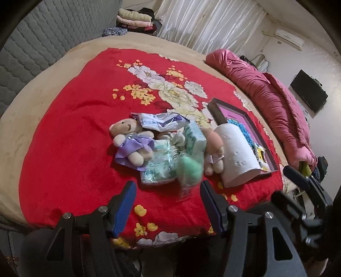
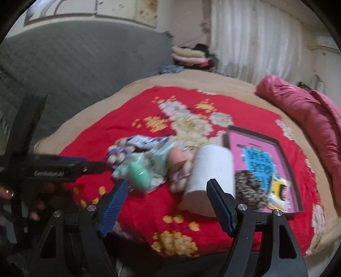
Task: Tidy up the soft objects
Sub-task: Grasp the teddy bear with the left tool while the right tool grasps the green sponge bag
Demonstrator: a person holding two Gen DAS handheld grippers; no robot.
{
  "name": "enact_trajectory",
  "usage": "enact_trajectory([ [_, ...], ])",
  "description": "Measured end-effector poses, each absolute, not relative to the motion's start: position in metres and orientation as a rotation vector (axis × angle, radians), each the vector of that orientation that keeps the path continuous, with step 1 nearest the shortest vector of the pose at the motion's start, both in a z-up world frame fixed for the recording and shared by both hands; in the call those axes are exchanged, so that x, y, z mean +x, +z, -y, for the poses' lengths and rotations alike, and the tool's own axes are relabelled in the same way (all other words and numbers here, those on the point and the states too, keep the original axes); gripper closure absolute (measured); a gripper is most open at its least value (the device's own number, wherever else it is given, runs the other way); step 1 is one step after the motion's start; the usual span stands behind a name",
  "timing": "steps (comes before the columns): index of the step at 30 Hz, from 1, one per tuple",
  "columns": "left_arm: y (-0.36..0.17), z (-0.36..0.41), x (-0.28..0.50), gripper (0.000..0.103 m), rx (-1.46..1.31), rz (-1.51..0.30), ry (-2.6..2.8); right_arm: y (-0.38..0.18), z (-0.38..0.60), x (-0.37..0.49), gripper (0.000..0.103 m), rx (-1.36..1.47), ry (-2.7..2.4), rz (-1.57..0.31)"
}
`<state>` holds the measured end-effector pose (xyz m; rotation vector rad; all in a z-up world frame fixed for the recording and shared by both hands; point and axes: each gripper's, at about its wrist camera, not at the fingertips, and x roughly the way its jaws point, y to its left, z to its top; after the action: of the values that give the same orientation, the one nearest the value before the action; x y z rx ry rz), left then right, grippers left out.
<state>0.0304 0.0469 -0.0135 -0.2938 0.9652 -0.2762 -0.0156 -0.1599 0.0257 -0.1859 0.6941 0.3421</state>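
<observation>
A pile of soft things lies on the red flowered blanket [image 1: 70,132]: a teddy bear in a purple dress [image 1: 131,141], tissue packs [image 1: 158,168], a green puff [image 1: 189,168], a second plush toy [image 1: 214,149] and a white paper roll [image 1: 236,153]. My left gripper [image 1: 168,191] is open and empty, just in front of the green puff. My right gripper [image 2: 167,189] is open and empty, in front of the paper roll [image 2: 210,170] and green puff [image 2: 139,173]. The left gripper [image 2: 64,166] also shows at the left of the right wrist view.
A shallow tray [image 1: 245,113] with pink and blue paper sits right of the pile; a spotted item [image 2: 251,189] lies in it. A rolled pink quilt [image 1: 266,89] lies along the bed's right side. Folded clothes [image 1: 136,20] and a grey headboard [image 1: 38,42] stand behind.
</observation>
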Motion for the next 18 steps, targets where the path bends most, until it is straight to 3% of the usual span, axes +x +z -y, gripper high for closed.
enact_trajectory([
  [18,-0.04,-0.069,0.062,0.041,-0.401,-1.002,-0.238,-0.033,0.118,0.026,0.026,-0.261,0.469,-0.799],
])
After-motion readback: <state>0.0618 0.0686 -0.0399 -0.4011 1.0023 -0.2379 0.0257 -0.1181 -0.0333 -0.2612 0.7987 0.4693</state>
